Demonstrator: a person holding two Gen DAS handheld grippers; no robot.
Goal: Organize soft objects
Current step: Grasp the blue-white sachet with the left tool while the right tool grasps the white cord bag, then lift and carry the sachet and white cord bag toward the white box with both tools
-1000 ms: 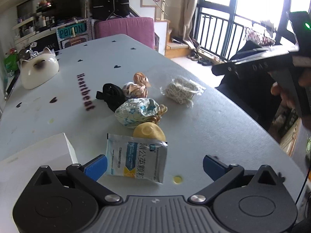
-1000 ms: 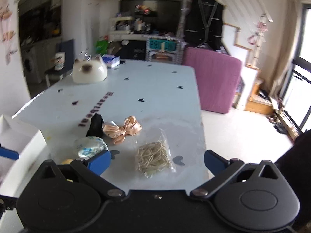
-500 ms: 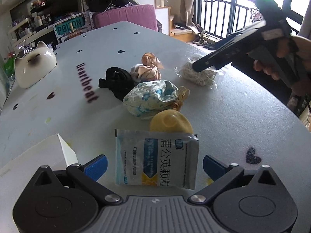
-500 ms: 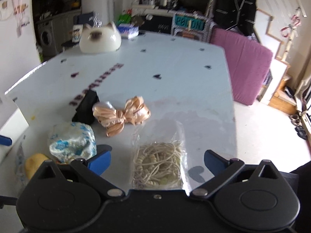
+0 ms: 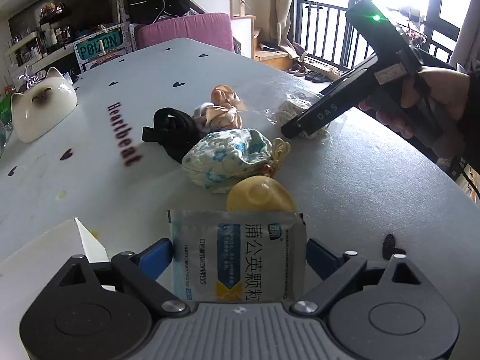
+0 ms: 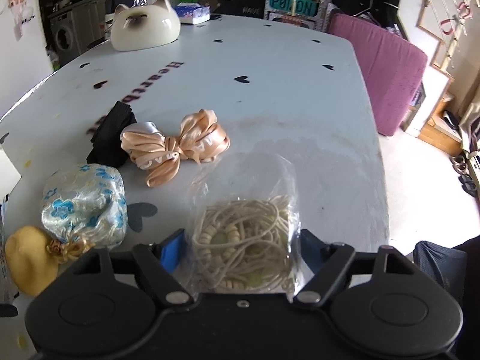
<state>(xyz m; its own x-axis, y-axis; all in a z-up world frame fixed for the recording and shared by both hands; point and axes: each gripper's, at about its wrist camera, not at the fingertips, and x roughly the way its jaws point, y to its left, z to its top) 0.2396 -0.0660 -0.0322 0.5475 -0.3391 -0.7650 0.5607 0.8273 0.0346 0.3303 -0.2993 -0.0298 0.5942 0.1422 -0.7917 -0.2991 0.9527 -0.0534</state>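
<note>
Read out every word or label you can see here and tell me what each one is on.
"Heartbeat": tablecloth.
"P0IZON": teal plate behind the table.
"DAS": finger of the right hand-held gripper.
"蒲公英颗粒": sachet; its small print is too small to read.
Ribbon bow: white letters, unreadable.

Daylight pours in from the balcony windows (image 5: 399, 6), which are totally blown out to white in the left wrist view (no detail left there). The bench (image 5: 345, 180) is evenly lit with only soft shadows. Heavy fisheye bending toward the edges, dark corners. The "Heartbeat" lettering (image 5: 124, 134) looks smeared; the shelves (image 6: 87, 0) in back sit dim.
</note>
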